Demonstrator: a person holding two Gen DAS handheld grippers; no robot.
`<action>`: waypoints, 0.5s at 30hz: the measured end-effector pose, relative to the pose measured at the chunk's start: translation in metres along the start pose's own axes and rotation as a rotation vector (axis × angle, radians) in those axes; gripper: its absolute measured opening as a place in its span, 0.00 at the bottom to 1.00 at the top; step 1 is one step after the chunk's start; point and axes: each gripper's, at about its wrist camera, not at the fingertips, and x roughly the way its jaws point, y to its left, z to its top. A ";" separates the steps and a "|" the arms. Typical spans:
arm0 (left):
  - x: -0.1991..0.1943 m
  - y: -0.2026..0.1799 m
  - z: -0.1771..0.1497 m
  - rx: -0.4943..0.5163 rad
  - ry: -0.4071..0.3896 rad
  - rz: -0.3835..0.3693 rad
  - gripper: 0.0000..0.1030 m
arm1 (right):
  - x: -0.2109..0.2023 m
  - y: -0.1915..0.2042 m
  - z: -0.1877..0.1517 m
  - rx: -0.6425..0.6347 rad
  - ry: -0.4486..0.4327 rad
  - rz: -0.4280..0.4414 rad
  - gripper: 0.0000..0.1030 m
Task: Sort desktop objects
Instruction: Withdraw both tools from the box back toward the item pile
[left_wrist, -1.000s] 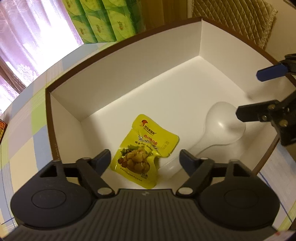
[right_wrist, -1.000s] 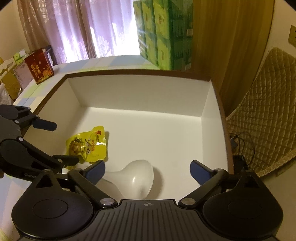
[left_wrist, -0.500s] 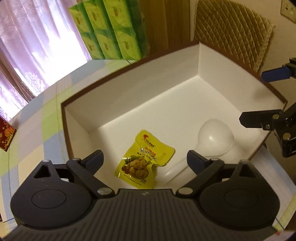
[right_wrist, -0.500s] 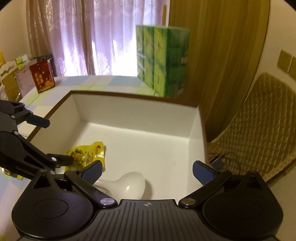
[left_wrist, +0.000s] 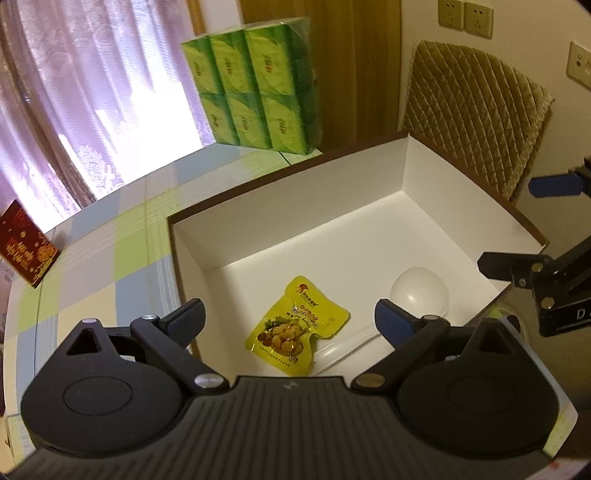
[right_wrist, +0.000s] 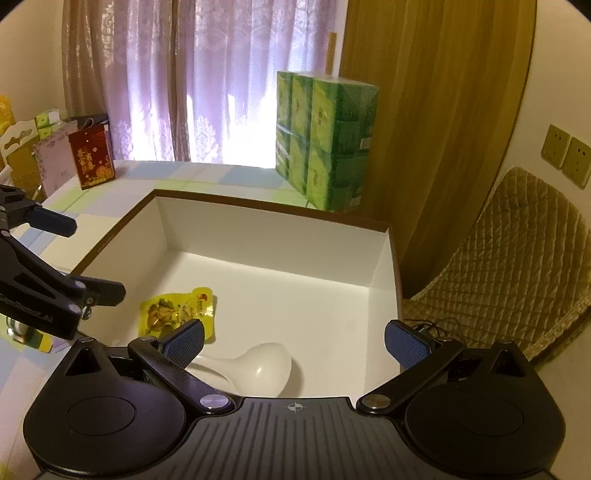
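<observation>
A yellow snack packet (left_wrist: 295, 325) and a white plastic rice spoon (left_wrist: 419, 297) lie on the floor of a white box with a brown rim (left_wrist: 295, 168). My left gripper (left_wrist: 290, 319) is open and empty, held above the box's near edge. My right gripper (right_wrist: 295, 341) is open and empty, above the box's near right corner. In the right wrist view the packet (right_wrist: 177, 312) lies left of the spoon (right_wrist: 258, 367) inside the box (right_wrist: 266, 206). The right gripper's fingers (left_wrist: 498, 264) show at the right edge of the left wrist view.
A stack of green tissue packs (left_wrist: 255, 99) stands on the checked tablecloth behind the box. A red gift box (left_wrist: 26, 247) stands at the far left. A quilted chair back (right_wrist: 517, 258) is right of the table. Curtains hang behind.
Both grippers have risen and drawn back from the box. The packet and spoon stay where they lay. More of the table and room shows now.
</observation>
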 end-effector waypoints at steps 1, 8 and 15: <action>-0.004 0.001 -0.002 -0.008 -0.006 0.003 0.95 | -0.002 0.001 -0.002 0.000 -0.001 0.000 0.98; -0.039 0.016 -0.032 -0.076 -0.036 0.024 0.97 | -0.019 0.011 -0.018 0.030 -0.001 0.020 0.98; -0.073 0.044 -0.065 -0.135 -0.053 0.029 0.97 | -0.029 0.034 -0.026 0.082 0.015 0.044 0.98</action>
